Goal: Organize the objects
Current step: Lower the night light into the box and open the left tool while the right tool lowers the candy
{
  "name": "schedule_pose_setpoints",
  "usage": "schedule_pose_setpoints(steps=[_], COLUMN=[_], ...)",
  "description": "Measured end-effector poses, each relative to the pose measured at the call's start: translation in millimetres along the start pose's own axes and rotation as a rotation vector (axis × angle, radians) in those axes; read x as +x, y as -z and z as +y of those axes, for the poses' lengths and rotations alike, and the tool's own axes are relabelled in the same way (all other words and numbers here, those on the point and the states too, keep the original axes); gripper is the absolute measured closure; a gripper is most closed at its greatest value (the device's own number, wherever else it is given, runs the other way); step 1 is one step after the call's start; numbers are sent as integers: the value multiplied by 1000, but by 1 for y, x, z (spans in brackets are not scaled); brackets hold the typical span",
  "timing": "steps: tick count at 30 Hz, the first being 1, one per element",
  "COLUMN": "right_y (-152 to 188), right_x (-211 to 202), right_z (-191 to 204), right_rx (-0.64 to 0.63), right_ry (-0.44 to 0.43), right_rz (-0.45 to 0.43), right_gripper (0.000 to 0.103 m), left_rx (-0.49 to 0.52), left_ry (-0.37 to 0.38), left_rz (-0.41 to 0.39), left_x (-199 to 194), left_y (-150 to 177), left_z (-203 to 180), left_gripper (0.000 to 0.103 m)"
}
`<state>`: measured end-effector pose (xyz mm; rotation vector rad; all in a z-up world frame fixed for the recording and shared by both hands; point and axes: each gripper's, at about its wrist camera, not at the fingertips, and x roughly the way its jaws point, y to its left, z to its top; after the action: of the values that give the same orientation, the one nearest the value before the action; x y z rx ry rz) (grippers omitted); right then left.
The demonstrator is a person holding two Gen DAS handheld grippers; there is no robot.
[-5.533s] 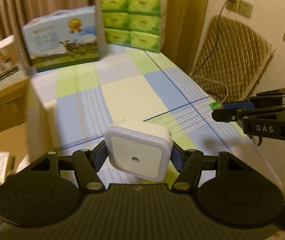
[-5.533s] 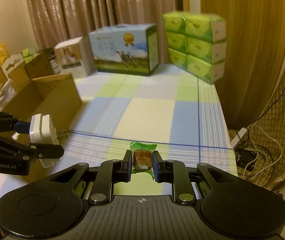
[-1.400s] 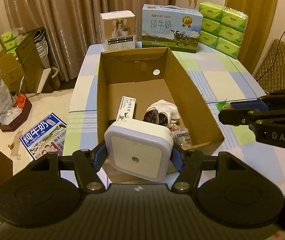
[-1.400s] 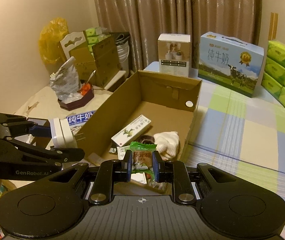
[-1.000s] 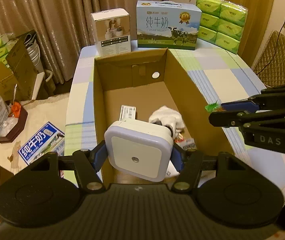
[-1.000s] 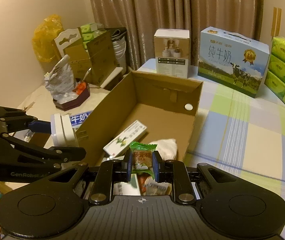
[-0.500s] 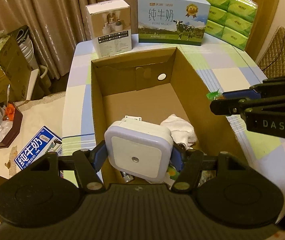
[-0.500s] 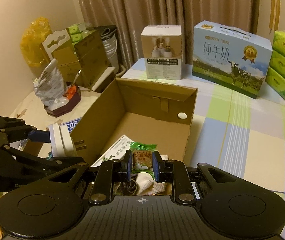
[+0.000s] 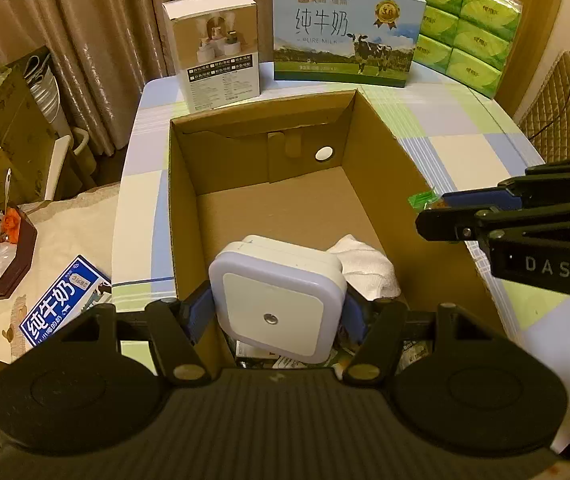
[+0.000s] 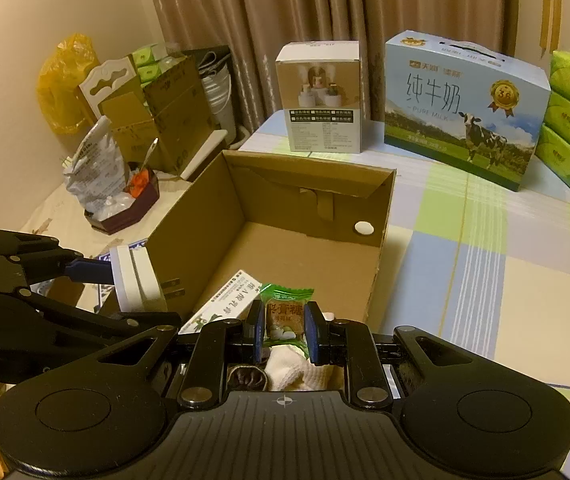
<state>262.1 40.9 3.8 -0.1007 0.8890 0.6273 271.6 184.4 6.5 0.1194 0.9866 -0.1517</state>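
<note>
Both grippers loaded, held over the open cardboard box [image 9: 369,184].

White square night light [image 9: 277,300] clamped between the 2 jaws of the left gripper [image 9: 277,316], above the near end of the box; in the right wrist view its 2 plug prongs point toward the box wall. Green-wrapped candy [image 10: 285,316] pinched by the nearly closed jaws of the right gripper [image 10: 285,330], over the box's near right side. Inside the box: white cloth [image 9: 365,264], a flat printed packet [image 10: 229,300], small litter. Box sits on a checked tablecloth [image 10: 485,264]. Behind it: milk carton case [image 9: 345,28], white product box [image 9: 215,48], green tissue packs [image 9: 469,24].
</note>
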Motion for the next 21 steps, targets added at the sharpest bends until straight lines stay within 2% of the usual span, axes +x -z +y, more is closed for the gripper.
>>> schedule_pose_setpoints(steps=[21], right_y=[-6], right_x=[8], right_z=[-5], right_rx=[6], right_ry=[6], right_rz=[2], right_gripper=[85], left_rx=[11], left_ry=[-9], left_rz=[-1], left_x=[6], left_y=[-14], left_z=[-4], left_gripper=[42])
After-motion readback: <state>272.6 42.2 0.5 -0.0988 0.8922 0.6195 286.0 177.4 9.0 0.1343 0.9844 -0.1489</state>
